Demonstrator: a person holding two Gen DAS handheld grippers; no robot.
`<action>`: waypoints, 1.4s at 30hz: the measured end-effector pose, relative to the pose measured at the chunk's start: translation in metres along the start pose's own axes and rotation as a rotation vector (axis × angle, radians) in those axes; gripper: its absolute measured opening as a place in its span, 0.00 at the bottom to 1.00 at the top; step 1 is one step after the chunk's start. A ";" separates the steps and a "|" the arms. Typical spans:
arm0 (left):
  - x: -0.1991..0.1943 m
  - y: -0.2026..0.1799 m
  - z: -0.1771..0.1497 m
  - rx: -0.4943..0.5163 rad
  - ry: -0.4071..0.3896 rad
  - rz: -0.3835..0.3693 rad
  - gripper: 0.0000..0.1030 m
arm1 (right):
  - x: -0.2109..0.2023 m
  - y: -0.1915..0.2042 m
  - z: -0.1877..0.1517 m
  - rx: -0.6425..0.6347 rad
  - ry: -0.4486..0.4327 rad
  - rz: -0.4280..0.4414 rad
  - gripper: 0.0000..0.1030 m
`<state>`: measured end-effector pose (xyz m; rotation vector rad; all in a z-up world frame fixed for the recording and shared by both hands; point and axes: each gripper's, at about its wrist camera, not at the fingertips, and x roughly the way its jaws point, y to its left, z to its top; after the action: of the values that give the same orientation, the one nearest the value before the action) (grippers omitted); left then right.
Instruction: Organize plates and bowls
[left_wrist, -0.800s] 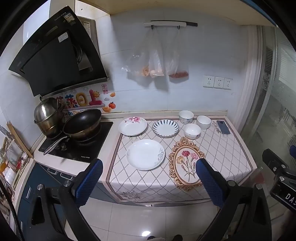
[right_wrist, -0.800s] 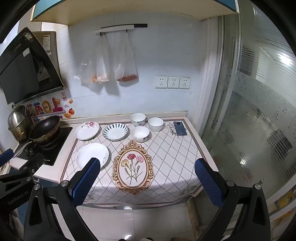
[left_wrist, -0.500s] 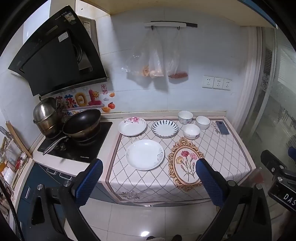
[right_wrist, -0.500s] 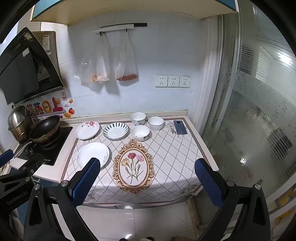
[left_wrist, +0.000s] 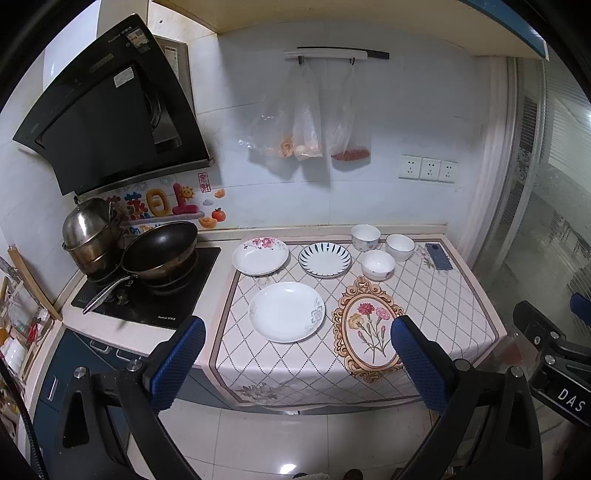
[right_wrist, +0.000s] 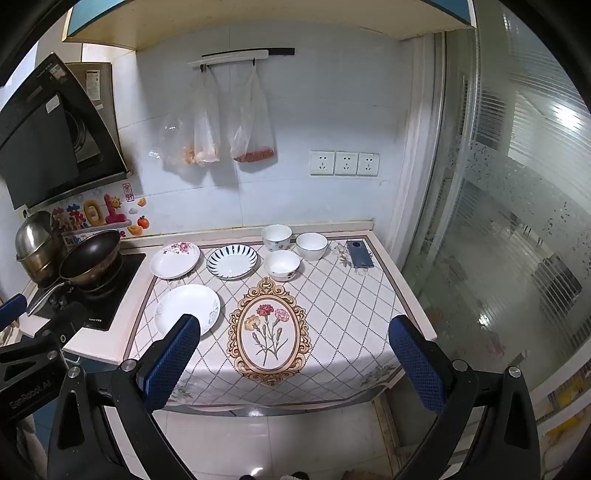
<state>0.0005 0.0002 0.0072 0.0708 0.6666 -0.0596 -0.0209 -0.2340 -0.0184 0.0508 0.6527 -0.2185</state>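
On the counter's patterned cloth lie three plates: a plain white plate at the front, a pink-flowered plate and a blue-striped plate behind it. Three white bowls stand in a cluster to their right. My left gripper and my right gripper are both open and empty, held back from the counter's front edge above the floor.
A stove with a black wok and a steel pot is at the left. A phone lies at the cloth's back right. Plastic bags hang on the wall. A glass door is on the right.
Both views have shifted only slightly; the plates and bowls have not moved and both grippers stay open.
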 end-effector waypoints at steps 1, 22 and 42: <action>-0.001 0.001 -0.001 -0.002 -0.001 0.000 1.00 | 0.000 -0.001 0.000 0.002 0.000 0.001 1.00; 0.000 -0.002 0.000 0.001 -0.001 -0.008 1.00 | 0.004 0.002 0.004 0.023 0.018 0.001 1.00; 0.001 -0.002 0.005 0.005 -0.003 -0.010 1.00 | 0.004 0.004 0.006 0.028 0.017 0.006 1.00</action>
<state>0.0040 -0.0024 0.0100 0.0721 0.6634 -0.0713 -0.0130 -0.2319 -0.0163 0.0812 0.6667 -0.2214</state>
